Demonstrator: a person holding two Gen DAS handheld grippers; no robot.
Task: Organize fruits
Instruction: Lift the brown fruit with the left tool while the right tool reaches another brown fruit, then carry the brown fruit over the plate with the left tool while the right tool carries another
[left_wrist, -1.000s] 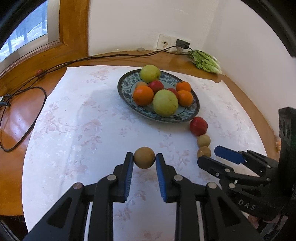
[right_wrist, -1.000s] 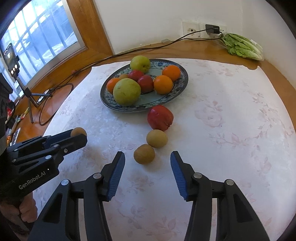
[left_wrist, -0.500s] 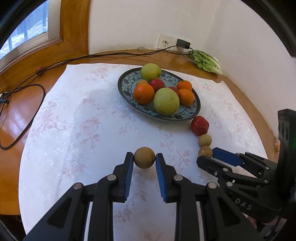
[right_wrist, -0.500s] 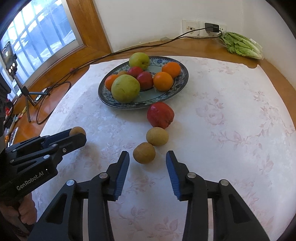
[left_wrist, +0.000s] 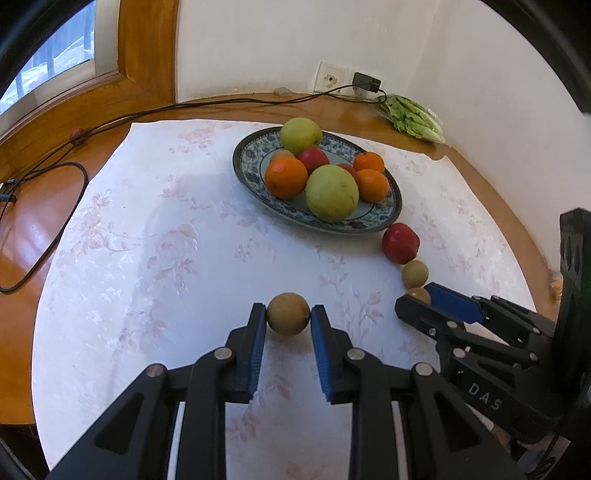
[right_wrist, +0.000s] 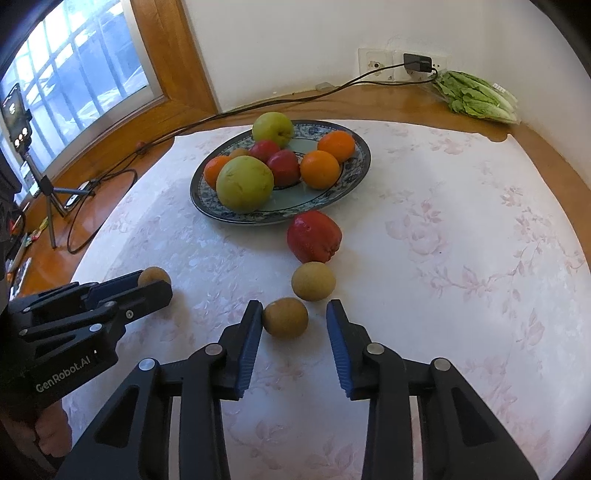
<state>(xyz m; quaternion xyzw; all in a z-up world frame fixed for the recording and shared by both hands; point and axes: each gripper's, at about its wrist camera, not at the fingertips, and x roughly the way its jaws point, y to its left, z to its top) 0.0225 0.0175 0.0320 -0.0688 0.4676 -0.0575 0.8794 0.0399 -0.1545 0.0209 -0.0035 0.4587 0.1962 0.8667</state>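
Observation:
My left gripper (left_wrist: 288, 317) is shut on a small brown round fruit (left_wrist: 288, 314) and holds it just above the tablecloth; it also shows in the right wrist view (right_wrist: 153, 276). My right gripper (right_wrist: 294, 314) is open around a second brown fruit (right_wrist: 285, 318) lying on the cloth; its left finger touches the fruit, the right finger stands apart. Behind it lie a third brown fruit (right_wrist: 313, 280) and a red fruit (right_wrist: 313, 236). A blue patterned plate (right_wrist: 207, 206) holds green, red and orange fruits.
A floral white tablecloth (right_wrist: 461, 229) covers the round wooden table (left_wrist: 33, 221). Black cables (left_wrist: 55, 206) lie on the wood at the left. Bagged lettuce (right_wrist: 476, 96) and a wall socket (right_wrist: 373, 64) are at the back right. A phone on a tripod (right_wrist: 22, 125) stands at far left.
My right gripper has moved forward around the nearest brown fruit and its fingers have narrowed. My left gripper still holds its brown fruit in about the same place.

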